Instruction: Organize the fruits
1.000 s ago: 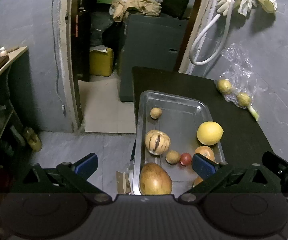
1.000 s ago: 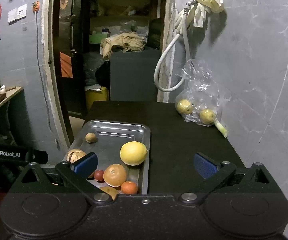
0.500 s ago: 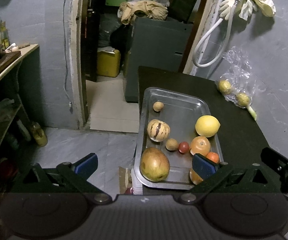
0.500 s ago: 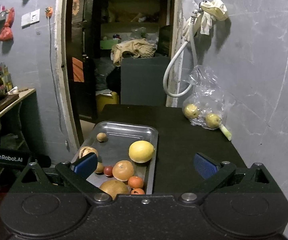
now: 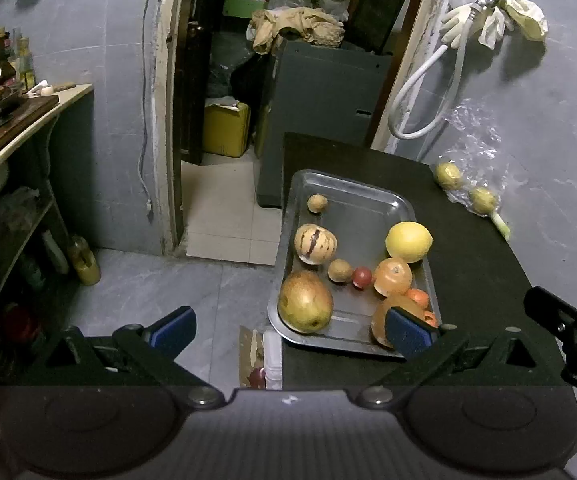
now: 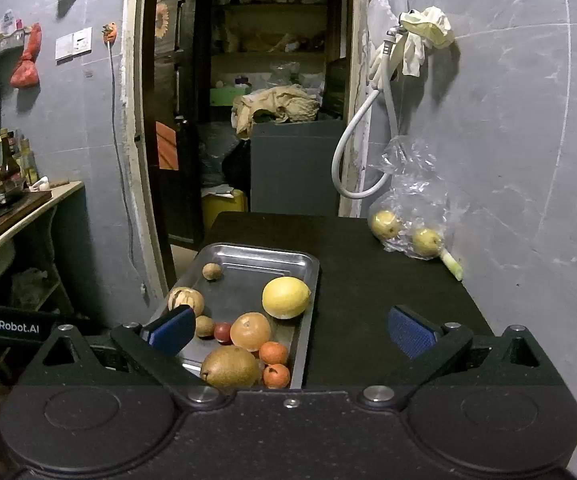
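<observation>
Both hand-held grippers, left (image 5: pixel 288 326) and right (image 6: pixel 288 326), gape wide, empty; mixed yellow, orange, brown fruits (image 6: pixel 286 297) fill steel tray (image 6: pixel 260 251).

Silver tray (image 5: pixel 402 204); yellow citrus (image 5: pixel 408 241); cream melon (image 5: pixel 315 243) (dark stripes); black table (image 6: pixel 368 280)

"GenRobot.AI", white lettering, on black housing of left gripper (image 6: pixel 8 325), seen in right wrist view. No other legible txt.

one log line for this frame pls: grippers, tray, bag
left gripper: open, empty | right gripper: open, empty | metal tray: fruit inside, on black table | plastic bag: two yellow fruits, by wall
</observation>
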A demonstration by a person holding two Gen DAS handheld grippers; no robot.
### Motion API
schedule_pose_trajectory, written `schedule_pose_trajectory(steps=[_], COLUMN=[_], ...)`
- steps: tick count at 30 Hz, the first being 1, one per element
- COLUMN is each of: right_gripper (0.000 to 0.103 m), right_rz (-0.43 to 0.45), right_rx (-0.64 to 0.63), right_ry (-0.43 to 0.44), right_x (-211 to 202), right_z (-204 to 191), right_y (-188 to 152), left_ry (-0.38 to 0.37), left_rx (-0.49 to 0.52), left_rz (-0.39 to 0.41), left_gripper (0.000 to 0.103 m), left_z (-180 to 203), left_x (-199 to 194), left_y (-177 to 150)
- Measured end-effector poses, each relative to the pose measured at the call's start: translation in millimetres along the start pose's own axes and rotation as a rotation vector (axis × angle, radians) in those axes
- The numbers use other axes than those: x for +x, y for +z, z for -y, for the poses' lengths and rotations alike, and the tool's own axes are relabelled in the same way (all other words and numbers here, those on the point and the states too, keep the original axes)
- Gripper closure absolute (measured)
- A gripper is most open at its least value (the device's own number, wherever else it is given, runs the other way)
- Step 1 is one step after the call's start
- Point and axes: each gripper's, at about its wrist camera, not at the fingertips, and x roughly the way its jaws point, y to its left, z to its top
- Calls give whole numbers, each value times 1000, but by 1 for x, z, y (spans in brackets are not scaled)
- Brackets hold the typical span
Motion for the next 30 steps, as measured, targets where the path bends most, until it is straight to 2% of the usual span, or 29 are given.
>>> schedule_pose_trajectory(steps=[30], right_gripper=[1], right_rz=[20], right_rx=[-27], right_ry=[44], right_x=[-50], right_z=[17], right_y=[-33], left_ry=[12], left_rx=[1], left_rz=[36], left_gripper=[1], left_z=[22], left_x=[-41], left_y=[-50])
